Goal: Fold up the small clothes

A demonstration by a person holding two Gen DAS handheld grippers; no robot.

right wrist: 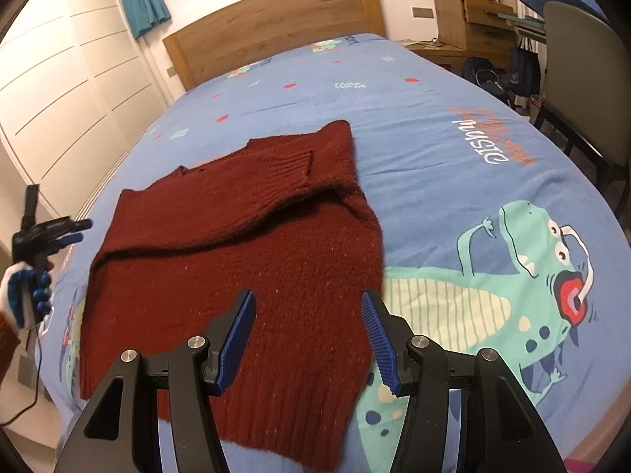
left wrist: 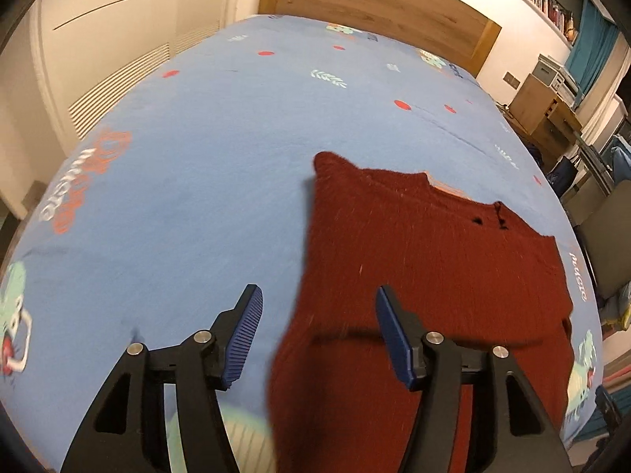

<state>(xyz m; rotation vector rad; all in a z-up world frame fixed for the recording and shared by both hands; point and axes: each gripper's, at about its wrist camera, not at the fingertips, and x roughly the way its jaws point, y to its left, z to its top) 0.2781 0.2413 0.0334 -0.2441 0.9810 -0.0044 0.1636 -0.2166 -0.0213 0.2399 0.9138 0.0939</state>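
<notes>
A dark red knit sweater lies flat on the blue bedcover. In the right wrist view the sweater has one sleeve folded across its body, the ribbed cuff near the neck. My left gripper hovers open over the sweater's left edge, with only air between its pads. My right gripper is open too, above the sweater's lower right part and not touching it. The right wrist view also catches the left gripper at the far left, held by a gloved hand.
The bedcover carries a green dinosaur print right of the sweater. A wooden headboard closes the far end. White wardrobe doors stand on one side. A chair, bags and a wooden cabinet stand on the other.
</notes>
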